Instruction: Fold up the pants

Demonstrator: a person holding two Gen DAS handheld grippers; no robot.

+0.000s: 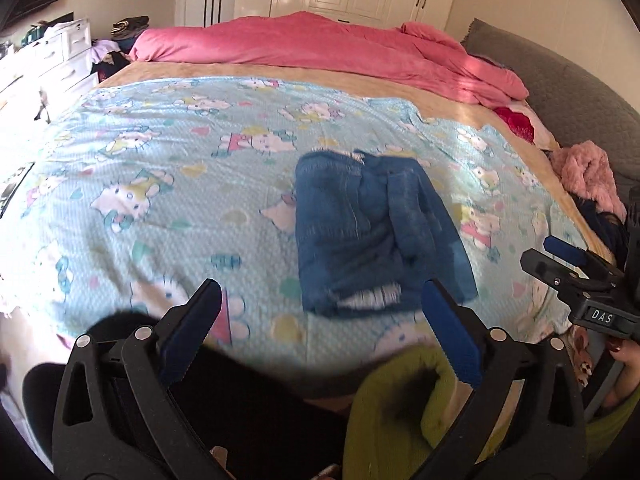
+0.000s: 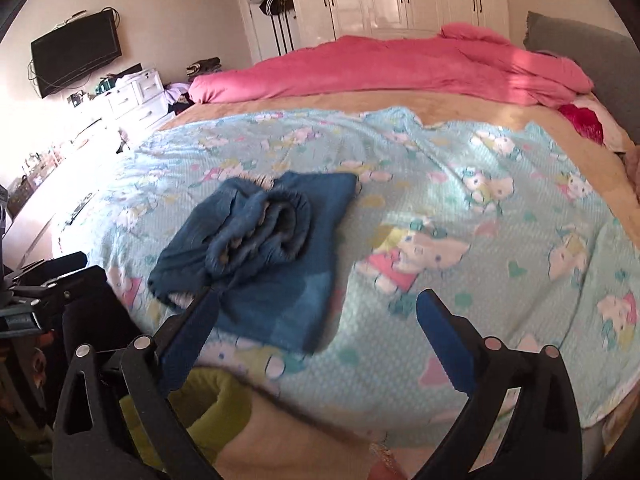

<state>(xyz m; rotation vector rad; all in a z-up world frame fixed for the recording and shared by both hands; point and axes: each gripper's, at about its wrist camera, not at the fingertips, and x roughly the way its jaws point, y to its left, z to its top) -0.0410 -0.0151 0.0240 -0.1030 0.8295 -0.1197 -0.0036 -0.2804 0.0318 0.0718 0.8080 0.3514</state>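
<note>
Both jaws stand wide apart and hold nothing — the left gripper (image 1: 322, 312) and the right gripper (image 2: 316, 320) hang above the near edge of the bed. Ahead of the left jaws, and ahead-left of the right ones, the pants (image 1: 376, 232) lie in a compact folded bundle on the cartoon-print blanket (image 1: 160, 168). Folding looks finished, or nearly — perhaps only some smoothing is left. Far beyond lies a pink duvet (image 1: 320, 44).

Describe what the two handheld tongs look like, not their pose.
Both the left tongs and right tongs have black plastic arms with cut-out slots, silver rivets and blue ribbed pads. The left view shows the right tongs bearing a white "DAS" label.
</note>
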